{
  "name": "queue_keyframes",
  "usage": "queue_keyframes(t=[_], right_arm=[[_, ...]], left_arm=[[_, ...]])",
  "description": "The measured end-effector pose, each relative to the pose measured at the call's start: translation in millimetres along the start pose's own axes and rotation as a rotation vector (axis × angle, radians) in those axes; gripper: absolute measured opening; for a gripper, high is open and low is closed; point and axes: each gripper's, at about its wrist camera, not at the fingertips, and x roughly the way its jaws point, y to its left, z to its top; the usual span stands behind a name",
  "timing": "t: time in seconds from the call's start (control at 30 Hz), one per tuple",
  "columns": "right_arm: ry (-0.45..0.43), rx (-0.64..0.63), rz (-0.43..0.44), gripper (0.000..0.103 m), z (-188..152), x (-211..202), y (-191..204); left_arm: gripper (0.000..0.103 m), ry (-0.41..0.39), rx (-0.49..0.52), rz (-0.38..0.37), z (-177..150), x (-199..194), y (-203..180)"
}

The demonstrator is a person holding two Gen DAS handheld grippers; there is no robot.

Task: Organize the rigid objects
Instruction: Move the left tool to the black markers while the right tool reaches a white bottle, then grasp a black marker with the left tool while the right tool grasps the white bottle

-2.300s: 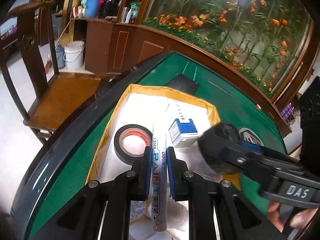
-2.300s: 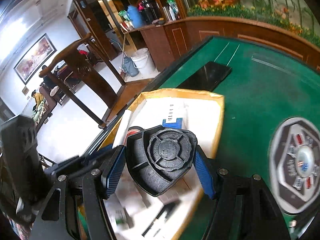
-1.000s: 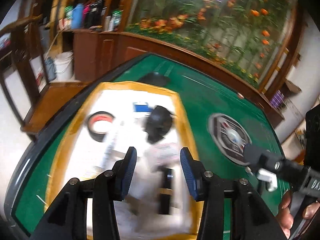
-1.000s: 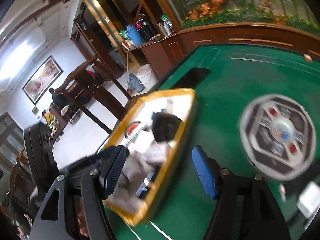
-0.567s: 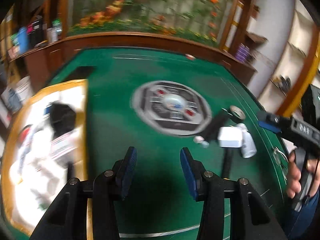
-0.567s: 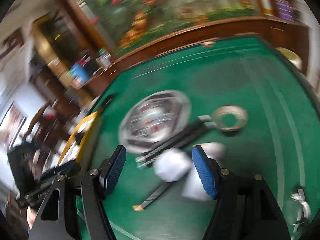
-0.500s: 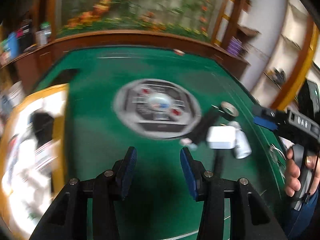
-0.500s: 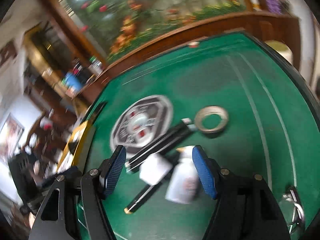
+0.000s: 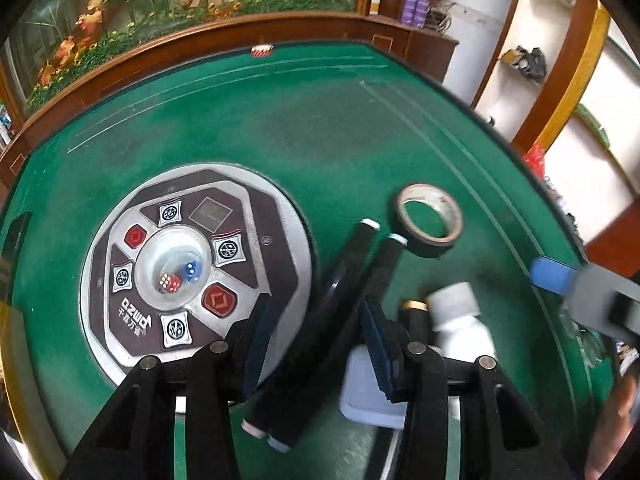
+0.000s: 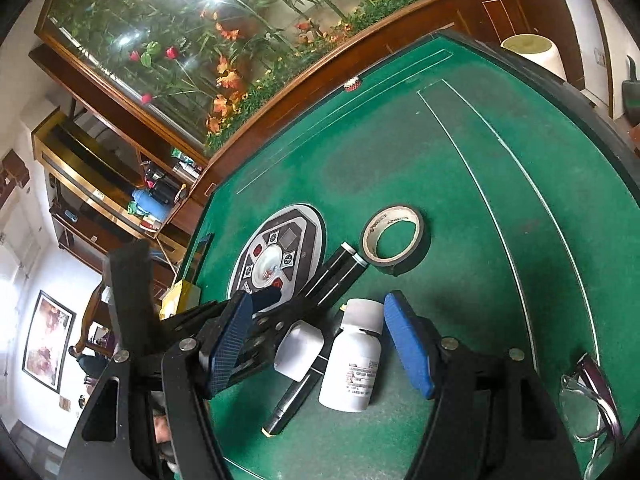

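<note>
Reading "OZWZO"-like silver letters upside down on the round control panel point(image 9: 192, 268) is about all the left wrist view offers in writing — the panel sits set into the green table point(image 9: 320, 128), two dice under its clear dome. The white bottle point(image 10: 354, 356) carries a printed label, too small to read; the tape roll point(image 10: 394, 238) has faint print on its inner ring, also illegible.

The left gripper point(image 9: 320, 340) points steeply down, its blue-padded jaws apart and straddling a pair of black tubes point(image 9: 340, 312) lying side by side; the pads do not visibly press on them. The right gripper point(image 10: 320, 344) tilts less steeply, jaws wide apart, with the bottle lying on its side and a white block point(image 10: 300, 346) between them, untouched.

Only the right wrist view shows the eyeglasses point(image 10: 592, 404) at the table's near right edge, a black pen point(image 10: 292, 400) lying under the block, and the other gripper reaching in from the left. Only the left wrist view shows the dice clearly — and a hand point(image 9: 616, 420), blurred, at the right edge.
</note>
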Motion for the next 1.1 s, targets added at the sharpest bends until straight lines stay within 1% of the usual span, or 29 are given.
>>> queue_keyframes(t=[0.03,0.07,0.1,0.13,0.17,0.23,0.3,0.43,0.5,0.57,0.6,0.63,0.67,0.7,0.77,0.8,0.87,0.9,0.93,1.0,1.07,1.1], right_arm=[[0.006,0.003,0.007,0.068,0,1,0],[0.010,0.002,0.009,0.068,-1,1,1],[0.016,0.000,0.009,0.068,-1,3,1],[0.018,-0.003,0.005,0.068,-1,3,1],[0.016,-0.003,-0.001,0.068,-2,2,0],[0.013,-0.006,-0.024,0.068,-2,2,0],[0.009,-0.009,-0.035,0.068,-2,2,0],[0.017,-0.042,-0.106,0.068,-4,7,2],[0.040,-0.066,-0.148,0.068,-6,13,2],[0.060,-0.084,-0.167,0.067,-8,18,3],[0.074,-0.105,-0.182,0.063,-10,22,4],[0.091,-0.140,-0.209,0.047,-12,25,8],[0.109,-0.163,-0.240,0.039,-15,30,10],[0.122,-0.164,-0.252,0.038,-17,33,8],[0.156,-0.153,-0.242,0.038,-20,41,5],[0.169,-0.168,-0.246,0.038,-22,44,6],[0.197,-0.223,-0.284,0.039,-28,53,12],[0.194,-0.247,-0.302,0.039,-32,56,14],[0.195,-0.273,-0.318,0.035,-35,57,18],[0.193,-0.281,-0.306,0.033,-38,57,19],[0.164,-0.283,-0.319,0.033,-36,53,19],[0.130,-0.277,-0.334,0.033,-33,48,18]], left_arm=[[0.047,0.000,-0.007,-0.008,0,1,1],[0.045,-0.003,-0.018,-0.001,-1,0,2],[0.036,-0.007,-0.024,0.009,-4,-3,4],[0.032,-0.008,-0.022,0.021,-8,-6,7],[0.019,-0.001,-0.024,0.026,-12,-7,9],[0.015,0.011,-0.029,0.087,-23,-3,16],[0.015,-0.011,-0.037,0.076,-32,-8,21],[0.015,-0.026,-0.084,0.082,-55,-21,33],[0.015,-0.046,-0.103,0.103,-71,-30,36],[0.015,-0.060,-0.115,0.110,-83,-35,35],[0.015,-0.068,-0.126,0.115,-89,-39,37],[0.015,-0.080,-0.134,0.123,-99,-44,38],[0.015,-0.090,-0.136,0.126,-105,-48,39],[0.015,-0.100,-0.143,0.127,-110,-50,41],[0.015,-0.115,-0.160,0.116,-113,-52,43],[0.015,-0.118,-0.162,0.112,-113,-52,44],[0.015,-0.122,-0.166,0.114,-113,-52,45],[0.015,-0.123,-0.159,0.121,-112,-52,44],[0.016,-0.123,-0.154,0.127,-111,-51,42],[0.016,-0.118,-0.162,0.124,-108,-49,43],[0.016,-0.131,-0.180,0.101,-109,-50,47],[0.015,-0.140,-0.186,0.093,-111,-50,48]])
